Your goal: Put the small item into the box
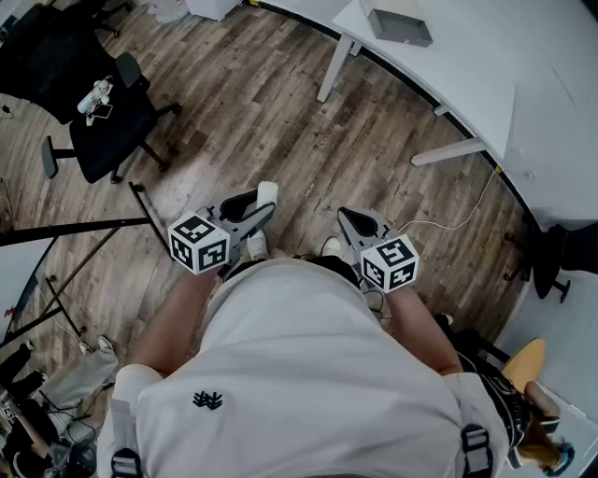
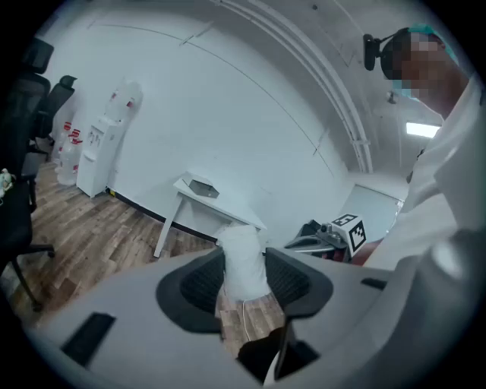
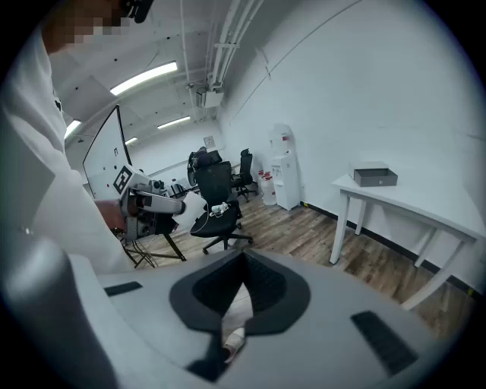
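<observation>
My left gripper (image 2: 244, 257) is shut on a small white item (image 2: 243, 275), which stands up between the dark pads. In the head view the small white item (image 1: 268, 193) sticks out of the left gripper (image 1: 261, 207) in front of my body, above the wooden floor. My right gripper (image 3: 244, 266) is shut with nothing in it, and the right gripper (image 1: 345, 217) hangs level with the left. The grey box (image 1: 399, 26) sits on a white table (image 1: 467, 65) ahead to the right. It is also the grey box (image 3: 375, 176) in the right gripper view.
A black office chair (image 1: 103, 121) stands on the floor to the far left, with small things on its seat. Black tripod legs (image 1: 65, 229) spread at the left. A white cable (image 1: 458, 219) runs over the floor under the table. White water dispensers (image 2: 102, 148) line the wall.
</observation>
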The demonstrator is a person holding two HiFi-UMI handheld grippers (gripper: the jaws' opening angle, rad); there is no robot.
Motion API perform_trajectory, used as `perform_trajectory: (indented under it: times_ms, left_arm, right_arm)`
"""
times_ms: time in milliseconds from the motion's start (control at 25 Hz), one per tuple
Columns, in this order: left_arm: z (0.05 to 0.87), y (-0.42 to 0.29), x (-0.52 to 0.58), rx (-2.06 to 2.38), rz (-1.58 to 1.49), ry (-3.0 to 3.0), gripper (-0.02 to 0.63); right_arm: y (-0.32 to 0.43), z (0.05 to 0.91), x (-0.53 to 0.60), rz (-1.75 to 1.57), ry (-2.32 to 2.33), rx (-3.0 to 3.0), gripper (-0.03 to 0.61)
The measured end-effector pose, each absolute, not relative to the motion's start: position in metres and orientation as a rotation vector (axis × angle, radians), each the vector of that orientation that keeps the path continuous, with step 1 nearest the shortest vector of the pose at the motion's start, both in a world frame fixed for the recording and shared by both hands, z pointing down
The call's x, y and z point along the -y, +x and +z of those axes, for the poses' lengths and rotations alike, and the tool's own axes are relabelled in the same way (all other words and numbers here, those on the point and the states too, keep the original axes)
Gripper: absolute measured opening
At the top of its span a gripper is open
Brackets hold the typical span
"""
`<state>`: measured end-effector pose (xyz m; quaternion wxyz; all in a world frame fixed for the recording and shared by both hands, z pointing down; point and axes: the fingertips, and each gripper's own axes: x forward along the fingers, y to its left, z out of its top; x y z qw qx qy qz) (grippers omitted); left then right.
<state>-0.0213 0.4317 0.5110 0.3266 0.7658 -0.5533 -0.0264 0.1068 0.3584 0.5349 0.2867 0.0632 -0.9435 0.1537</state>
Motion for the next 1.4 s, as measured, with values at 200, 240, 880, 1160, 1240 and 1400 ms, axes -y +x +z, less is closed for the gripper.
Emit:
perform_trajectory:
  times_ms: [200, 240, 880, 1160, 1240, 1400]
  left_arm:
    - [0.52, -0.058, -0.441, 1.404, -0.055, 2.026, 0.176]
    - [0.523, -0.062, -0.44, 1.394, -0.047, 2.026, 0.176]
    - [0.511, -0.061, -0.281, 1.276, 0.013, 2.083, 0.176]
    - [0.493, -0.053, -0.156, 1.292, 0.093, 2.089, 0.176]
    - [0.49, -0.052, -0.134, 1.29, 0.086, 2.097, 0.176]
    - [0.482, -0.05, -0.099, 1.242, 0.074, 2.117, 0.176]
  right_arm:
    - [0.073, 0.536, -0.379, 0.497, 0.189, 2.53, 0.006]
    - [0.072, 0.537, -0.382, 0.5, 0.195, 2.521, 0.006]
    - [0.048, 0.526, -0.24, 0.483, 0.326, 2.576, 0.026]
    - [0.058, 0.524, -0.132, 0.55, 0.337, 2.634, 0.065]
    - [0.062, 0.529, -0.118, 0.569, 0.357, 2.626, 0.07]
    - [0.068, 0.535, -0.1, 0.623, 0.423, 2.607, 0.08]
